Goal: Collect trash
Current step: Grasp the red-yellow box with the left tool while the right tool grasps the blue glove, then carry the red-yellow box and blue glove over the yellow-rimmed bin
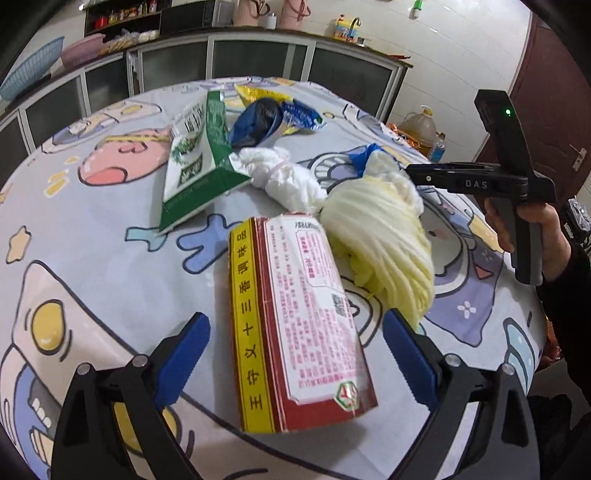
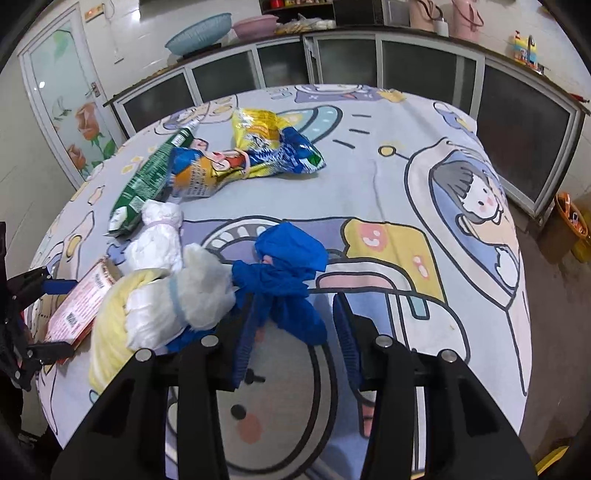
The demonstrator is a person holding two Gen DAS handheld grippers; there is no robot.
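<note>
Trash lies on a table with a cartoon cloth. A red and yellow spice box lies between the open jaws of my left gripper, untouched by the pads. Beside it are a pale yellow cabbage leaf, a knotted white bag, a green carton and blue-yellow snack wrappers. My right gripper is open, its jaws around the tail of a crumpled blue bag. A white tissue wad lies just left of it. The right gripper also shows in the left wrist view.
Cabinets with dark glass doors run behind the table. A counter holds a blue basket and pink bowl. An oil jug and an orange bin stand on the floor to the right. The table's right half holds no trash.
</note>
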